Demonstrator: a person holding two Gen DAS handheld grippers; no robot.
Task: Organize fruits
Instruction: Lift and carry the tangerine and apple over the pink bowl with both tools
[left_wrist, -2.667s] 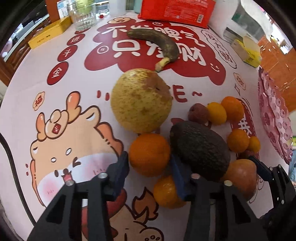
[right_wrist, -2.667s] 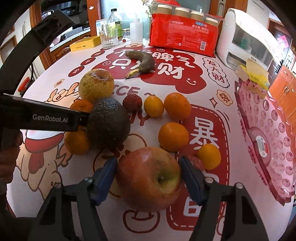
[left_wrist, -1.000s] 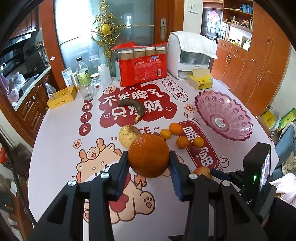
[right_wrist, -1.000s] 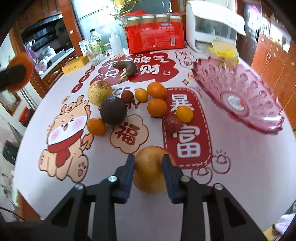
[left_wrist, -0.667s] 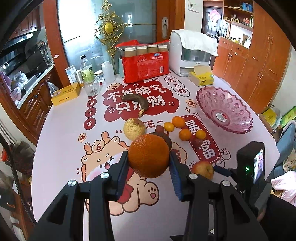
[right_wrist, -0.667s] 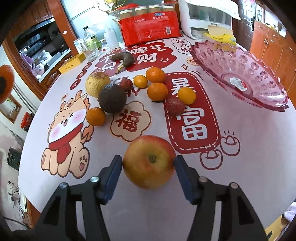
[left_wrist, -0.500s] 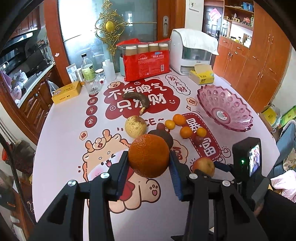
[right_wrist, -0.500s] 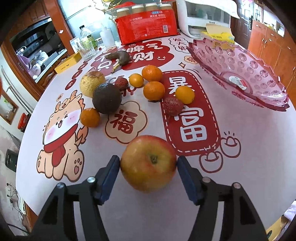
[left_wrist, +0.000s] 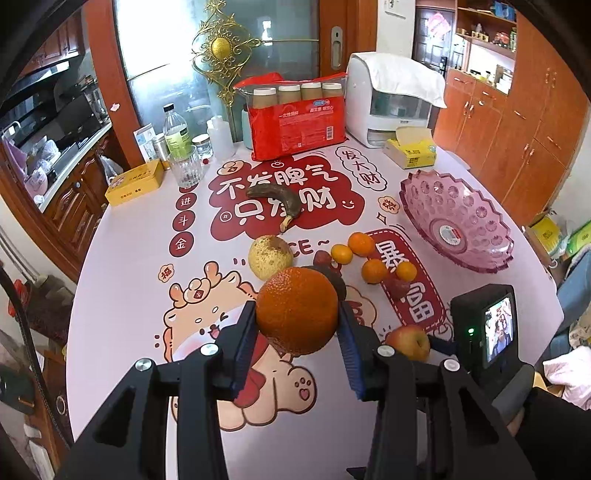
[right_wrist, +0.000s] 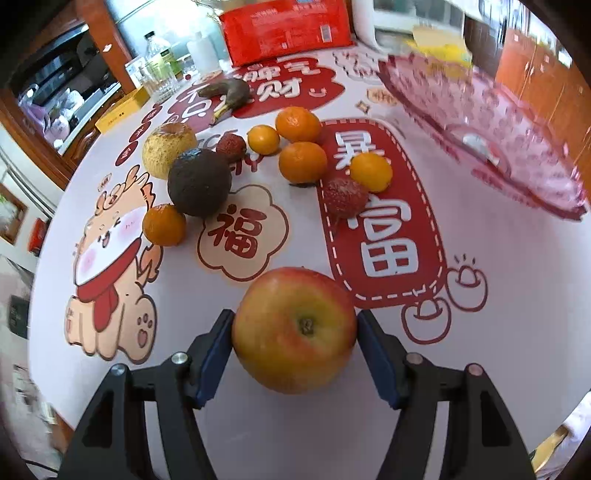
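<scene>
My left gripper (left_wrist: 296, 321) is shut on a large orange (left_wrist: 291, 295) and holds it high above the table. My right gripper (right_wrist: 295, 321) points steeply down near the table's front edge. A red-yellow apple (right_wrist: 291, 354) rests on the tablecloth between its blue pads, which lie against both of its sides. The left wrist view shows the same apple (left_wrist: 408, 341) low on the right. The pink glass bowl (left_wrist: 458, 206) stands empty at the right. Behind the apple lie an avocado (right_wrist: 199, 182), a pear (right_wrist: 168, 147), a dark banana (right_wrist: 231, 92), several small oranges and two lychees.
At the back of the table stand a red pack of cups (left_wrist: 295, 122), a white appliance (left_wrist: 391, 103), a tissue box (left_wrist: 410, 153), bottles, a glass (left_wrist: 184, 168) and a yellow box (left_wrist: 135, 182). Wooden cabinets stand to the right. A small orange (right_wrist: 164, 225) lies beside the avocado.
The right jaws went from narrow in front of the apple to wide around it. That gripper then sank closer to the table. The left gripper kept the orange held aloft.
</scene>
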